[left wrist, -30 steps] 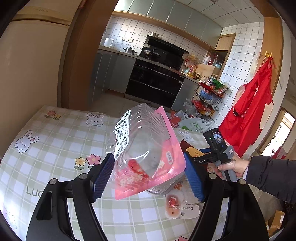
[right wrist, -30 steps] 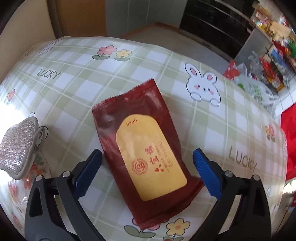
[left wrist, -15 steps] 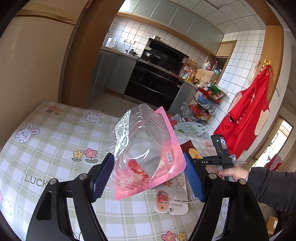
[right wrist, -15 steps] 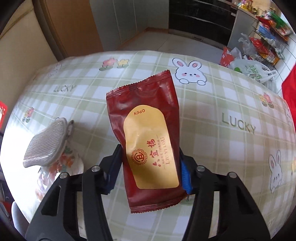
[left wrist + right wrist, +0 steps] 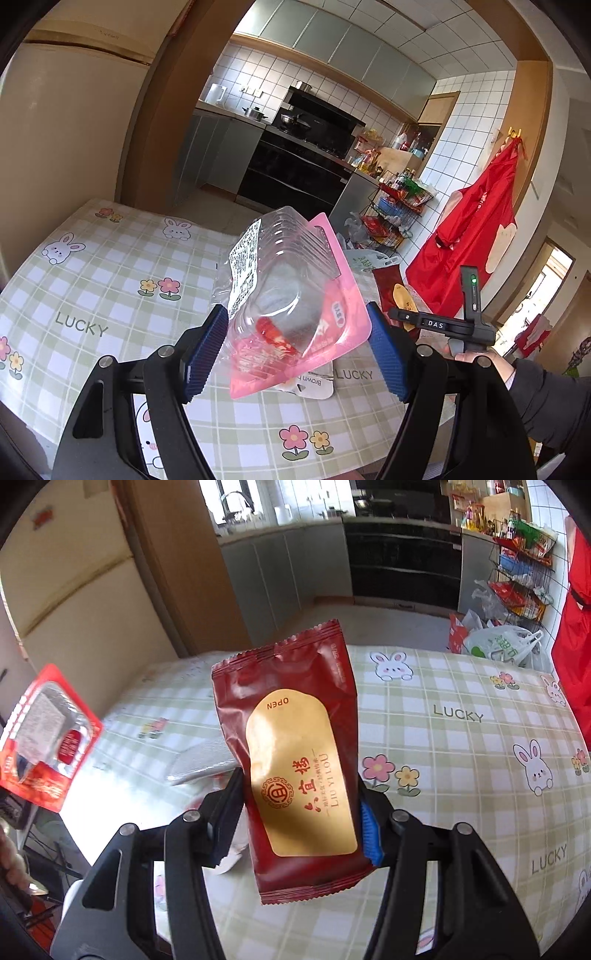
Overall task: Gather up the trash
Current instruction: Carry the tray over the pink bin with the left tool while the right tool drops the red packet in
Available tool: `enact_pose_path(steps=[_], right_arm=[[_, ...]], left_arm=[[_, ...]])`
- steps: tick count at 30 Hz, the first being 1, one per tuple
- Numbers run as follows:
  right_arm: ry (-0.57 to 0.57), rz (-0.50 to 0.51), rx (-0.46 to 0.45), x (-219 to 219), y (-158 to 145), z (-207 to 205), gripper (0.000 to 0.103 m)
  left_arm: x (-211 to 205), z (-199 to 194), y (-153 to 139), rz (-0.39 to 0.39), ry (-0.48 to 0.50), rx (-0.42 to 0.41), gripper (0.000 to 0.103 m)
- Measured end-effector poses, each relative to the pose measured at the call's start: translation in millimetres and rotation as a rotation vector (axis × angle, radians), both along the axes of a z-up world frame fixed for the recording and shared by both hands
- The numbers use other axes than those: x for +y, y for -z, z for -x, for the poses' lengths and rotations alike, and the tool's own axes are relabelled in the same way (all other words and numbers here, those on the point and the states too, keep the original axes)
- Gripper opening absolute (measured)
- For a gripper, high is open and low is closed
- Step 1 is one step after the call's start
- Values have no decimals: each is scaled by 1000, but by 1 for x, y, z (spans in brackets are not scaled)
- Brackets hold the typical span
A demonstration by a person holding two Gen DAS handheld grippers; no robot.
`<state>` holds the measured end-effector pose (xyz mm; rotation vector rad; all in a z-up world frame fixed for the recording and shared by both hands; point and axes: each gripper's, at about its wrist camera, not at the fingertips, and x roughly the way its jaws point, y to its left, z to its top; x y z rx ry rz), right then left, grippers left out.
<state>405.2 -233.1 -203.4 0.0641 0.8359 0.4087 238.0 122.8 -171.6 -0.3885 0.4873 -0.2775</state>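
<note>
My left gripper [image 5: 295,350] is shut on a clear plastic blister pack with a pink card back [image 5: 291,291] and holds it above the table. The pack also shows at the left of the right wrist view [image 5: 48,738]. My right gripper [image 5: 301,812] is shut on a dark red snack wrapper with a gold label [image 5: 295,760], lifted clear of the table. The wrapper and the right gripper [image 5: 436,325] show at the right of the left wrist view.
The table has a green checked cloth with rabbits and flowers [image 5: 461,746]. A white sachet [image 5: 314,386] lies under the left gripper. A grey mesh pouch [image 5: 203,764] lies on the table. Kitchen units, a wire rack [image 5: 399,214] and a red apron [image 5: 476,236] stand beyond.
My right gripper closed on the red wrapper and lifted it off the table. My left gripper rose a little with the blister pack.
</note>
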Motion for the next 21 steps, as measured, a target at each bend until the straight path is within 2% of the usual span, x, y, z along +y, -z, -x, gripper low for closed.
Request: enact_pose_path(steps=[6,10,13,18,21], right_arm=[[-2,-65,-101,3,-37,76,56],[-1,-102,-152,3,-45,128,56],[7,-118,-174,2,-42,166,56],[63,-228,-144,-8,-21,215,56],[73,-220,-133,-5,-9,230,56]], left_arm=[[-9,39,-12,17,-2,-33,73],[-12,62,-20,20,6,-49,73],[-13,77,-26,19,16,-58,73],[-17,98,-30,2,34,-56,74],[-21,110,-32,-4,45,-60,74]])
